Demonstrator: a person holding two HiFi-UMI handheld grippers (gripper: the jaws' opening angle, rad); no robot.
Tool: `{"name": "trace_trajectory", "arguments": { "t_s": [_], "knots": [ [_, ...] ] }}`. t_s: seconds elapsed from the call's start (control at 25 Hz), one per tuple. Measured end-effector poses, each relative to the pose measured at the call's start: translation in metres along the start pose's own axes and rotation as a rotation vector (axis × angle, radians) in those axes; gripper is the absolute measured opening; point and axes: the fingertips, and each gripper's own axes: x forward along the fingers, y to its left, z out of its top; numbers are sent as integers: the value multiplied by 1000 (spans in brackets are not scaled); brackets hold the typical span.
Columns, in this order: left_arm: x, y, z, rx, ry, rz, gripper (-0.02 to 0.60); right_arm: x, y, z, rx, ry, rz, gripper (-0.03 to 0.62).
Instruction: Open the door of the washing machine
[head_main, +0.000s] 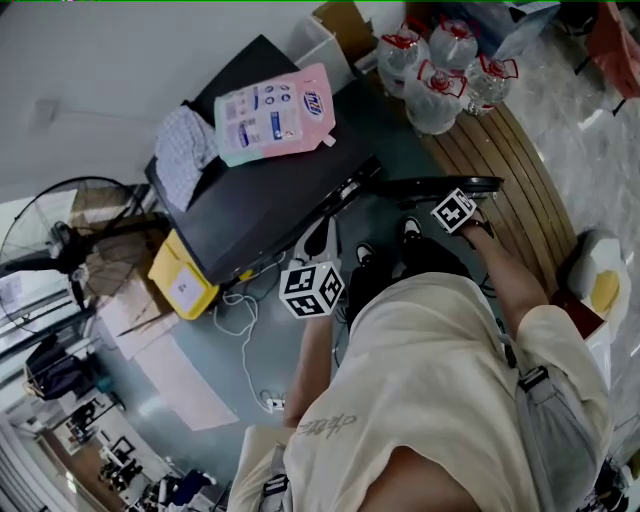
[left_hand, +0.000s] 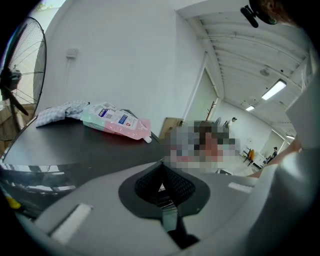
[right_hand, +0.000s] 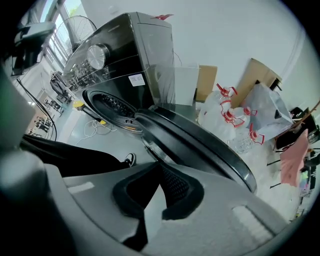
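Washing machine (head_main: 262, 205) comes first: a dark box against the far white wall, with its round drum mouth (right_hand: 111, 106) uncovered on the front. Its door (right_hand: 200, 145) stands swung open to the right of that mouth, and its dark curved rim crosses just past the tips of my right gripper (right_hand: 159, 166). I cannot tell whether those tips touch the rim. That gripper's jaws are clenched together with nothing between them.

My left gripper (left_hand: 161, 171) is held to the left, near the machine's front edge, looking across its flat top. Its jaws are also closed on themselves and grasp nothing.

Clear water bottles (head_main: 440, 65) with red caps cluster on the floor to the far right of the machine. A yellow box (head_main: 183, 276) sits at its left side. On the top lie a pink and green pouch (head_main: 272, 115) and, just beside it to the left, a checked cloth (head_main: 185, 150).
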Motion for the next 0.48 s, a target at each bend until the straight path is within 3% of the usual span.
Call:
{"name": "trace_trajectory", "arguments": {
  "t_s": [0.28,0.48],
  "knots": [
    [0,-3,-3,-32,-28,50,17,1,-24,14,-51,6,11,2],
    [-5,-2,-4,-38,-27,72,17,-7,-25,-4,-39,101,11,2]
  ]
}}
